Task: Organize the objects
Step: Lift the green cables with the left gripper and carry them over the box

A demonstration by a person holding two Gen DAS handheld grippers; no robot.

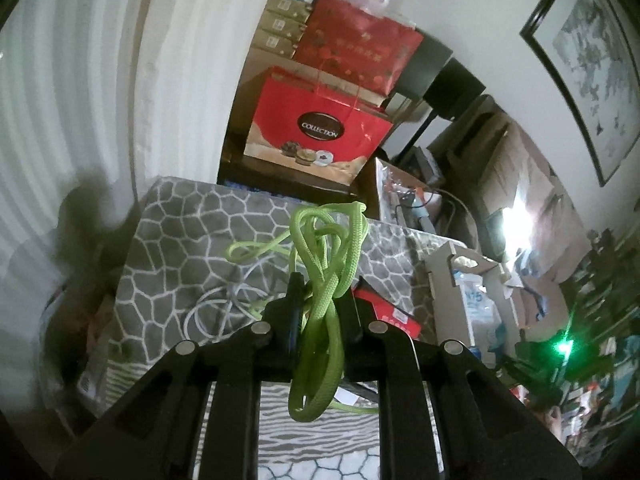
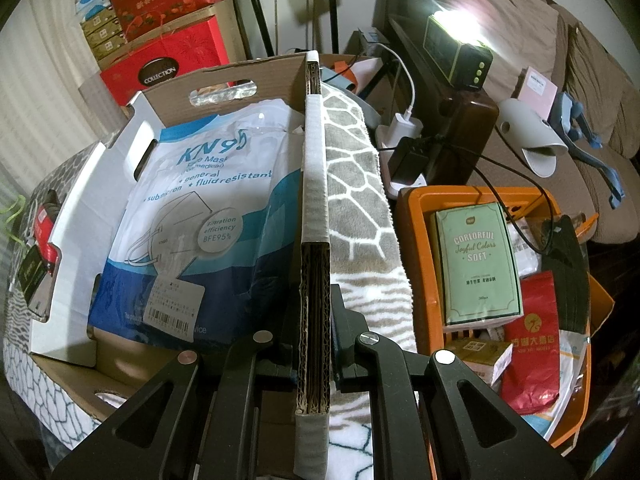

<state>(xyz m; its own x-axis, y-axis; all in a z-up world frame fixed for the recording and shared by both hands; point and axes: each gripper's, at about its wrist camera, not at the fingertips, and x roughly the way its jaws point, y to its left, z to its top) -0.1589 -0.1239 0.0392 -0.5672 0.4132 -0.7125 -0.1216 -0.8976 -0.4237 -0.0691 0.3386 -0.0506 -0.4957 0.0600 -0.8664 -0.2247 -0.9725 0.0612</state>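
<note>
My left gripper [image 1: 320, 312] is shut on a bundle of bright green cord [image 1: 328, 264], which loops above and hangs below the jaws, held over the grey patterned blanket [image 1: 180, 248]. My right gripper [image 2: 316, 328] is shut on the right wall of a cardboard box [image 2: 314, 184]. The box holds a large KN95 mask bag [image 2: 200, 216]. The same box [image 1: 452, 280] shows at the right in the left wrist view. A bit of the green cord [image 2: 12, 212] shows at the far left in the right wrist view.
White cables [image 1: 216, 304] and a red packet [image 1: 392, 316] lie on the blanket. An orange basket [image 2: 420, 248] with a green tissue pack [image 2: 480, 264] and red bag sits right of the box. Red gift boxes [image 1: 320, 128] stack behind. A power strip [image 2: 400, 144] and lamp [image 2: 456, 52] stand at the back.
</note>
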